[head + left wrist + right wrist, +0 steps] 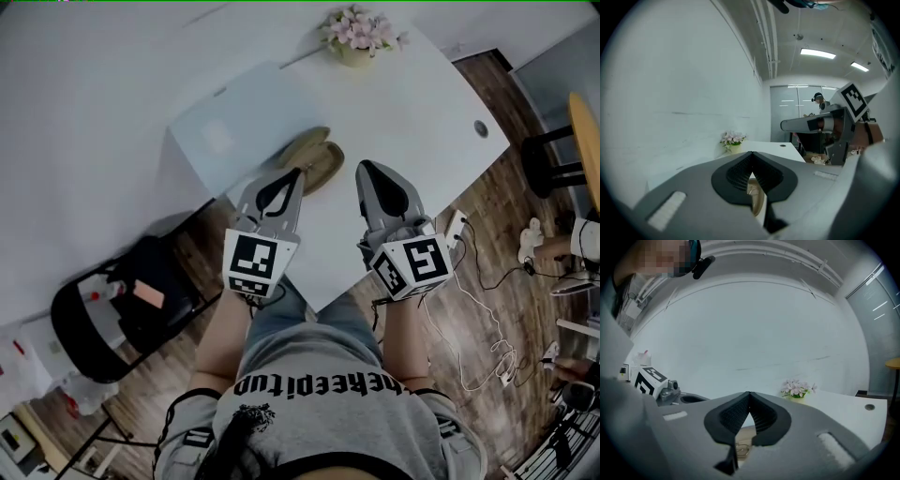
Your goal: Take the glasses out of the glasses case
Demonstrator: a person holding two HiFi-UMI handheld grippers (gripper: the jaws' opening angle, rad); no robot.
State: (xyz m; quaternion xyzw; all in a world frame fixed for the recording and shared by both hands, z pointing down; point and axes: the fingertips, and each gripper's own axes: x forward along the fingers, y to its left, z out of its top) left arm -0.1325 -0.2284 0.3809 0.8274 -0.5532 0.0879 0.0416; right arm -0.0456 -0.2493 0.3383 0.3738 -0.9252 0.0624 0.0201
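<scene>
A tan glasses case (pixel 316 156) lies open on the white table (pixel 412 103). Both grippers hover over the table's near corner. My left gripper (pixel 300 172) has its tips closed together right at the case's near edge; whether it touches is unclear. In the left gripper view the jaws (pixel 752 153) meet at the tip, and the tan case (pixel 757 199) shows below them. My right gripper (pixel 360 167) is shut and empty, just right of the case. Through its closed jaws (pixel 749 393) I see thin-framed glasses (pixel 742 449) lying in the case (pixel 746 432).
A pale sheet (pixel 239 127) lies beyond the case, and a small pot of pink flowers (pixel 354 37) stands at the far edge. A cable hole (pixel 481 128) is at the right. Below the table are a black chair (pixel 122 300) and white cables (pixel 478 319) on the wood floor.
</scene>
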